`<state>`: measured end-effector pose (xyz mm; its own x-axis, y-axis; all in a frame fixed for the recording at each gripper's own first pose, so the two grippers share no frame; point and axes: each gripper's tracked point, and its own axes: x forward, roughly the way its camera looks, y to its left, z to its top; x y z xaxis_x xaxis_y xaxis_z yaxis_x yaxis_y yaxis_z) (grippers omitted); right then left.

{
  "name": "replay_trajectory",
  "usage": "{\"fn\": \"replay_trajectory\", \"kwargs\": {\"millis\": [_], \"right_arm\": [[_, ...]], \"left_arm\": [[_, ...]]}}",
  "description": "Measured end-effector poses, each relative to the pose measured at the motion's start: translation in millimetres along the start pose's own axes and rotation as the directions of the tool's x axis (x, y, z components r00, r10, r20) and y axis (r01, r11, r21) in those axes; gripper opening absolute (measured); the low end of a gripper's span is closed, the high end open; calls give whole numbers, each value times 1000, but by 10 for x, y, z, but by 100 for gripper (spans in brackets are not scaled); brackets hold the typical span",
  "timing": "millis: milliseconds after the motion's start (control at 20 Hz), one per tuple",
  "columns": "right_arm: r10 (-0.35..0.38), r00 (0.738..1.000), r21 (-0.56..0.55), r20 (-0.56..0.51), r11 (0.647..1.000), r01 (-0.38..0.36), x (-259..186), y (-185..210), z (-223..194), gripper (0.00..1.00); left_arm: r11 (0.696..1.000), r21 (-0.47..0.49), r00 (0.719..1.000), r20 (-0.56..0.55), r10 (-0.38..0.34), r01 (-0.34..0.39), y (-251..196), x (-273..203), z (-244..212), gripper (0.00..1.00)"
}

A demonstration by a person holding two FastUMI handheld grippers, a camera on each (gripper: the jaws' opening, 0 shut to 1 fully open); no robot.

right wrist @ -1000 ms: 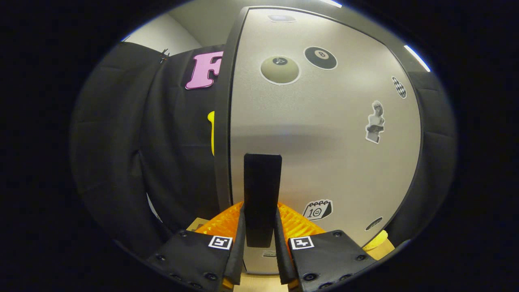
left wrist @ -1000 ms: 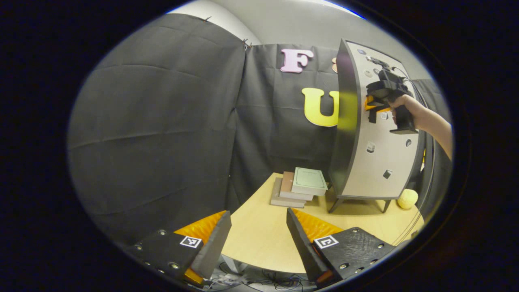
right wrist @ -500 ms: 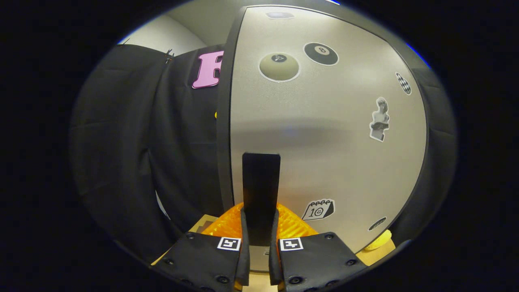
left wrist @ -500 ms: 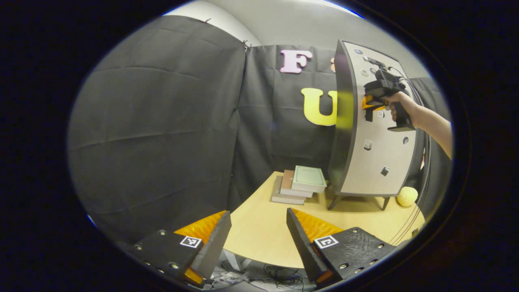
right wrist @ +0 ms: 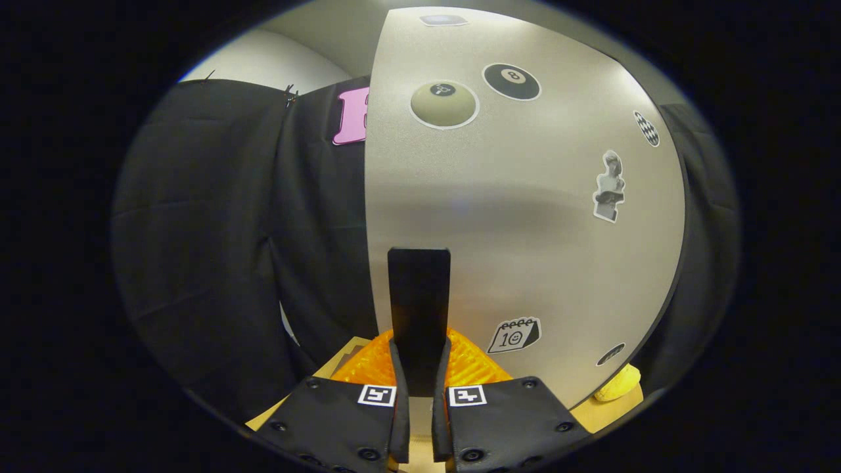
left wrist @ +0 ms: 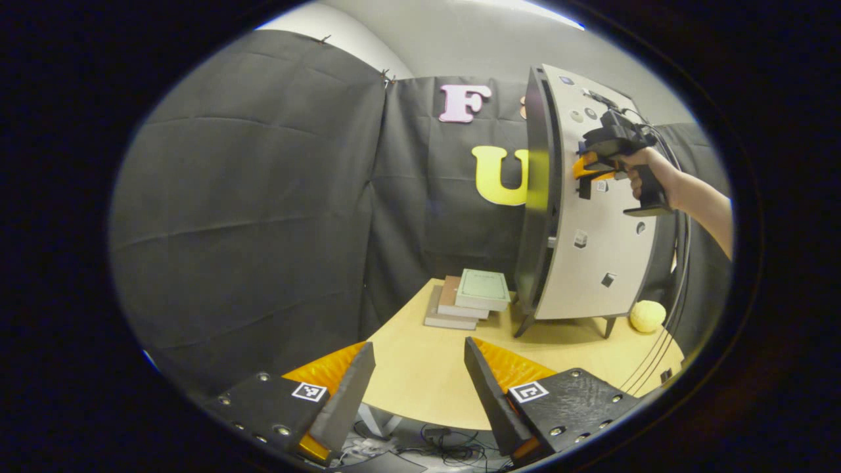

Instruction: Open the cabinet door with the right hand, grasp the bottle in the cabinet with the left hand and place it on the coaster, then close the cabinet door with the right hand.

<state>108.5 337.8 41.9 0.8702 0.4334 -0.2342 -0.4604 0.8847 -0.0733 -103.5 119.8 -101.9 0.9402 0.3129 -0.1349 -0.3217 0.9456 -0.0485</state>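
- A stack of books (left wrist: 468, 299) was seen on the light wooden table (left wrist: 420, 381), just left of the cabinet's splayed legs.
- A pale yellow ball (left wrist: 647, 316) was set on the table by the cabinet's right leg; its edge was also caught in the right gripper view, low beside the door.
- Cables were glimpsed on the floor under the table's near edge, between the left gripper's fingers.
- The cabinet door (right wrist: 519, 217) — grey, dotted with stickers (right wrist: 514, 334) — was found slightly ajar in the left gripper view, a narrow dark gap being shown along its left edge (left wrist: 539, 197).
- The inside of the cabinet was hidden by the door, so the bottle and its place could not be told; the coaster could not be made out either.
- The right gripper (right wrist: 420, 381) was pressed closed on the black door handle (right wrist: 418, 295), both fingers being laid against its sides.
- The same gripper (left wrist: 594, 167) was shown from afar in the left gripper view, held by a hand (left wrist: 647, 172) at the door's upper part.
- The left gripper (left wrist: 417, 384) was held wide open above the table's near edge — nothing was between its fingers and nothing was touched.
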Motion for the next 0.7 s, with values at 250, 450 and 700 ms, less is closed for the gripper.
{"fn": "replay_trajectory", "kwargs": {"millis": [250, 450, 700], "right_arm": [[79, 997, -8, 8, 997, -79, -200, 39, -17, 14], [135, 991, -10, 26, 991, -135, -299, 32, -35, 16], [197, 980, -13, 23, 980, -197, -325, 17, -37, 14]], "left_arm": [[1000, 24, 1000, -2, -18, 18, -270, 37, 26, 82], [1000, 21, 1000, 14, -15, 14, -528, -4, 138, 82], [1000, -7, 999, 51, -14, 14, -885, -142, 348, 85]]}}
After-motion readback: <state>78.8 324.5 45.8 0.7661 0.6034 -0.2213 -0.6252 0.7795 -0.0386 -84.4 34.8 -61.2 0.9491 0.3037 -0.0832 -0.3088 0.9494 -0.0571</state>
